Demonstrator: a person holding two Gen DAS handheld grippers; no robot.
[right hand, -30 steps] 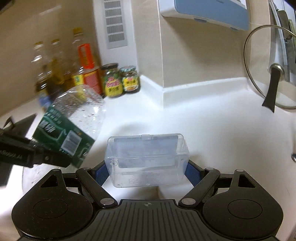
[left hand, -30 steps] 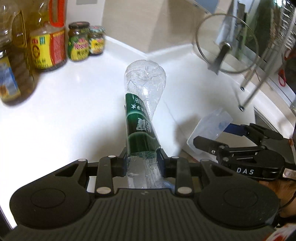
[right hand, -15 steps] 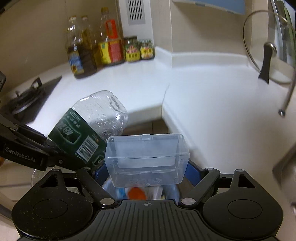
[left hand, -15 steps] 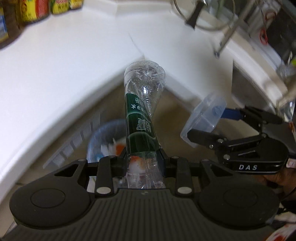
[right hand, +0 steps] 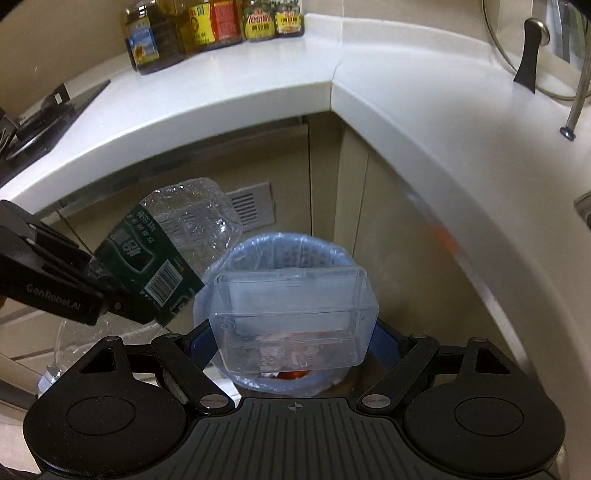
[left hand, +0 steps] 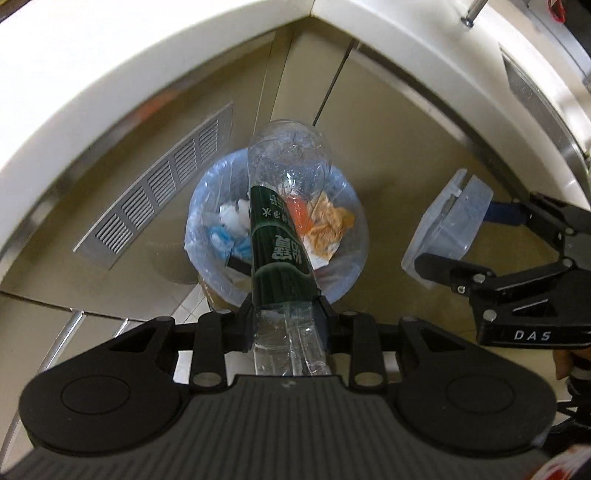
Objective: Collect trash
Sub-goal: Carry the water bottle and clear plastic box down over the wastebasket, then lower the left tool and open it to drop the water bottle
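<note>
Plastic bottle (left hand: 284,236), clear with a dark green label, is clamped near its neck end between the fingers of the left gripper (left hand: 284,317); its base points away at 12 o'clock and hangs over the bin. Clear plastic box (right hand: 293,317), lid closed, is clamped between the blue-padded fingers of the right gripper (right hand: 295,332), directly above the bin mouth in the right wrist view; in the left wrist view it sits at 3 o'clock, beside the bin.

Trash bin (left hand: 199,236), round, lined with a pale blue bag, stands on the floor and holds crumpled paper, white and blue scraps and an orange piece.

Behind it, beige cabinet fronts (right hand: 325,177) meet in a corner; a slatted vent (left hand: 159,184) is set in the left panel.

Above, white countertop (right hand: 258,77) wraps the corner. At 11 o'clock stand oil bottles and jars (right hand: 218,22); at 9 o'clock a stove burner (right hand: 40,122); at 1 o'clock a glass lid (right hand: 532,51) stands upright.
</note>
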